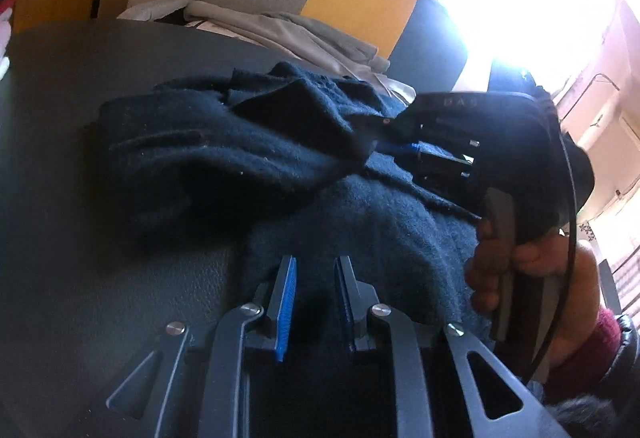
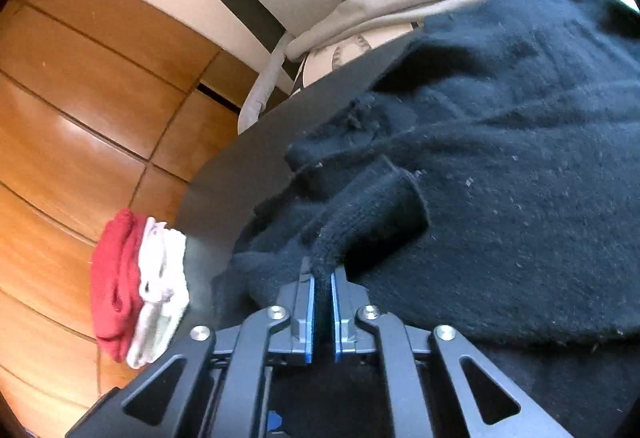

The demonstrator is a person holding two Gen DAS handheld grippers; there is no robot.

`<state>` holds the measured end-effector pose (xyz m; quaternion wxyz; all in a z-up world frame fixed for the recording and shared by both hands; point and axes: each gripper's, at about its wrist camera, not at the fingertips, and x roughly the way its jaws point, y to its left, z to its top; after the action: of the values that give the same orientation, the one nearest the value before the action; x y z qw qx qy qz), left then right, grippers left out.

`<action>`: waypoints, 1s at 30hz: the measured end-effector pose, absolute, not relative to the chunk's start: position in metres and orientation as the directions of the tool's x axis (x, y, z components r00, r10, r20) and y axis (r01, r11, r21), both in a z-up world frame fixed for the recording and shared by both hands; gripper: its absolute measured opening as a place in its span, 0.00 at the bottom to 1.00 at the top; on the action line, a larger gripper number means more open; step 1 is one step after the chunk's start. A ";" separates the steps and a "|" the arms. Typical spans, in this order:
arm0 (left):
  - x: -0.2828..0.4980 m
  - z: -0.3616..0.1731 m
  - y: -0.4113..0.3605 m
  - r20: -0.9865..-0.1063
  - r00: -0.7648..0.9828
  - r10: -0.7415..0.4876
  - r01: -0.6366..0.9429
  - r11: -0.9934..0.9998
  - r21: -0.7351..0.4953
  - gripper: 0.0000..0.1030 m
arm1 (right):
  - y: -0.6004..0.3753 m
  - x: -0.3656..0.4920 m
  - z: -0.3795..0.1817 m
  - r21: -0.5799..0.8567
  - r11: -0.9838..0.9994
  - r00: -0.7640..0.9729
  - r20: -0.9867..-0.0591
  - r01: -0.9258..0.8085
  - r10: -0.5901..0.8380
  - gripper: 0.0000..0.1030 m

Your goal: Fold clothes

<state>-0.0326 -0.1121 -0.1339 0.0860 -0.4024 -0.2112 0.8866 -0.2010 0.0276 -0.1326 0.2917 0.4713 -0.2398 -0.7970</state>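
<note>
The dark blue sweater [image 2: 500,166] lies rumpled on the black table [image 1: 100,298], one sleeve bunched over its body, so most folding is left. The right gripper [image 2: 323,288] is clamped on a cuff; the left gripper [image 1: 316,278] hovers, jaws apart, over the hem, folded clothes [image 2: 136,286] beside

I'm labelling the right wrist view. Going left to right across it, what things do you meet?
Wooden cabinet doors → red folded garment → white folded garment → right gripper pinching a fold → dark blue sweater.
</note>
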 end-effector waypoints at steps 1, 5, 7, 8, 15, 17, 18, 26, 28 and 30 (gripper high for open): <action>-0.032 -0.134 -0.113 -0.677 -0.659 0.326 0.020 -0.893 -0.449 0.18 | 0.026 -0.201 -0.126 0.641 -0.724 -0.393 -0.615 0.255 -0.684 0.07; -0.037 -0.124 -0.111 -0.661 -0.669 0.339 0.006 -0.887 -0.461 0.18 | 0.020 -0.201 -0.069 0.573 -0.736 -0.446 -0.588 0.360 -0.675 0.07; -0.045 -0.117 -0.109 -0.644 -0.681 0.349 -0.004 -0.881 -0.473 0.18 | 0.018 -0.201 -0.038 0.537 -0.741 -0.479 -0.565 0.405 -0.671 0.07; -0.051 -0.113 -0.109 -0.638 -0.686 0.351 -0.005 -0.878 -0.478 0.18 | 0.018 -0.202 -0.022 0.519 -0.744 -0.498 -0.553 0.421 -0.668 0.07; -0.098 -0.097 -0.104 -0.631 -0.708 0.317 0.007 -0.891 -0.455 0.20 | 0.073 -0.206 0.042 0.394 -0.835 -0.663 -0.511 0.384 -0.547 0.07; -0.104 -0.100 -0.100 -0.645 -0.697 0.313 0.000 -0.900 -0.436 0.20 | 0.102 -0.207 0.048 0.371 -0.869 -0.712 -0.509 0.326 -0.484 0.07; -0.105 -0.103 -0.098 -0.657 -0.688 0.309 -0.004 -0.906 -0.422 0.20 | 0.121 -0.206 0.045 0.362 -0.889 -0.734 -0.517 0.280 -0.441 0.07; -0.099 -0.134 -0.092 -0.704 -0.635 0.318 0.011 -0.907 -0.421 0.20 | 0.262 -0.196 -0.044 0.417 -0.904 -0.715 -0.659 -0.091 -0.232 0.07; -0.098 -0.134 -0.096 -0.698 -0.633 0.334 0.018 -0.895 -0.445 0.20 | 0.281 -0.191 -0.074 0.445 -0.884 -0.685 -0.689 -0.141 -0.238 0.07; -0.098 -0.132 -0.099 -0.687 -0.630 0.363 0.014 -0.879 -0.477 0.20 | 0.290 -0.186 -0.093 0.495 -0.855 -0.675 -0.685 -0.155 -0.274 0.11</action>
<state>-0.0981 -0.0992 -0.1324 0.1000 -0.4186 -0.2251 0.8741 -0.1861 0.2903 -0.0930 0.0341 0.4015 -0.2672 -0.8754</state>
